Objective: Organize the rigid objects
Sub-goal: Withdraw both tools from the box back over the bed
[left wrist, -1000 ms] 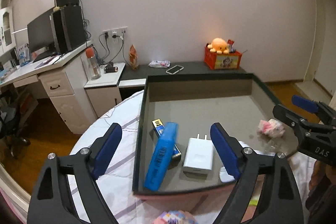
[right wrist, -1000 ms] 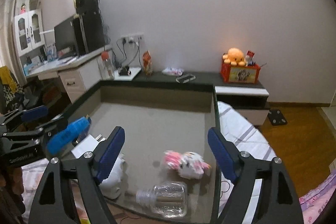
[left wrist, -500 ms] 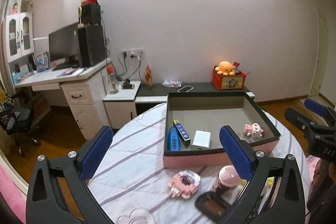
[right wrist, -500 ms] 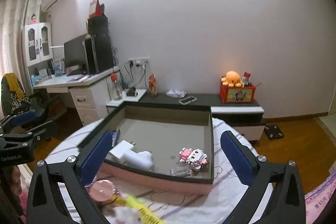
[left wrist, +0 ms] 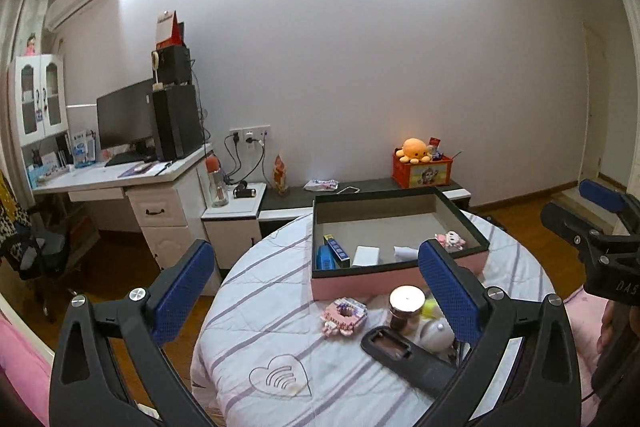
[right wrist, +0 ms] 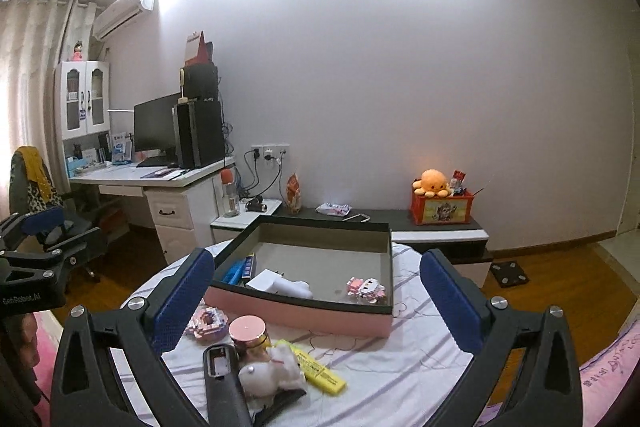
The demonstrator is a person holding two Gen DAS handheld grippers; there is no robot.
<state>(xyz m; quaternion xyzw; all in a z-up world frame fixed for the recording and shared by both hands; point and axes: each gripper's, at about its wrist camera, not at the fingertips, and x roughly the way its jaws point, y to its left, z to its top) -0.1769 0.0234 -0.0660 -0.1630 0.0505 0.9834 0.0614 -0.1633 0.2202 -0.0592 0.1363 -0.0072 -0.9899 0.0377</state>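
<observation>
A pink box with a dark rim (left wrist: pixel 400 277) (right wrist: pixel 304 315) stands on the round table. In it lie a blue case (left wrist: pixel 326 261), a blue-yellow carton (left wrist: pixel 338 251), a white charger (left wrist: pixel 366 255) and a pink brick toy (left wrist: pixel 450 241) (right wrist: pixel 366 287). In front of the box lie a pink brick figure (left wrist: pixel 346 313) (right wrist: pixel 206 323), a rose-capped jar (left wrist: pixel 406 303) (right wrist: pixel 248 333), a black tool (left wrist: pixel 404 355) (right wrist: pixel 222 383), a white plush (right wrist: pixel 268 375) and a yellow pack (right wrist: pixel 320 371). My left gripper (left wrist: pixel 316 287) and right gripper (right wrist: pixel 316 303) are open, empty, held above the table's near side.
The table wears a white striped cloth (left wrist: pixel 272 347). A desk with monitor (left wrist: pixel 128 123) stands at left. A low dark shelf (left wrist: pixel 360 187) behind the table carries an orange crate (left wrist: pixel 422 171). Wooden floor lies to the right (right wrist: pixel 560 279).
Both grippers have pulled back and up from inside the box to the table's near side. The blue case, upright a second ago, now lies in the box.
</observation>
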